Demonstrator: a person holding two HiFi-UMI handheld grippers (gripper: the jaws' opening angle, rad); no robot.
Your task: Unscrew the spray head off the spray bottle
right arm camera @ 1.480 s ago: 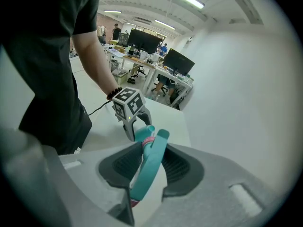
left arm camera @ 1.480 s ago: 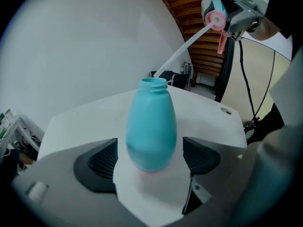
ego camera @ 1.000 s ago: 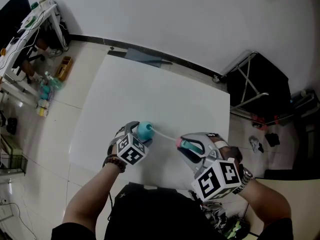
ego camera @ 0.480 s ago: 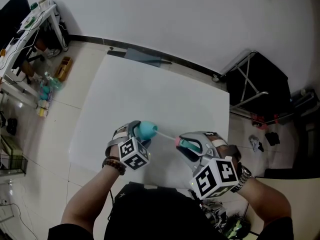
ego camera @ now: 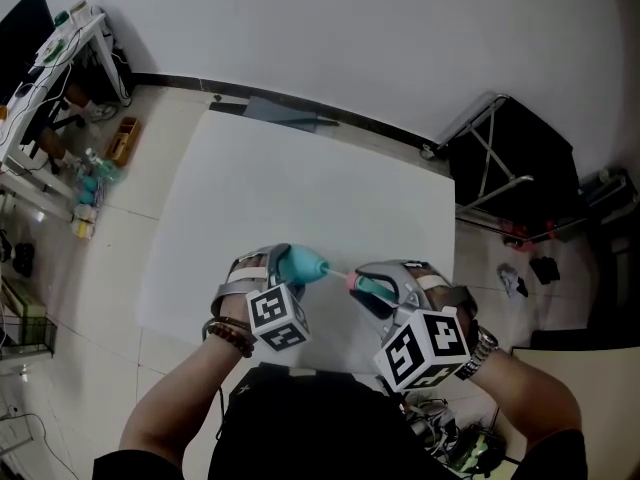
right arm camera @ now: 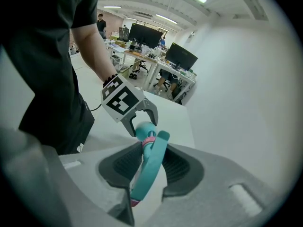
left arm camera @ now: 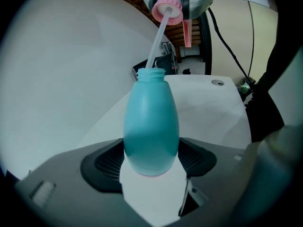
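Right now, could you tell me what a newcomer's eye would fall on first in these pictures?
The teal spray bottle clamped in the left gripper above the white table stands out first, its neck open. Next comes the spray head with its pink collar, held by the right gripper beside it, off the neck, its thin dip tube reaching into the bottle.

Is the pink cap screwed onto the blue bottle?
No, the spray head's pink cap sits apart from the bottle's open neck, with only its tube reaching down to it.
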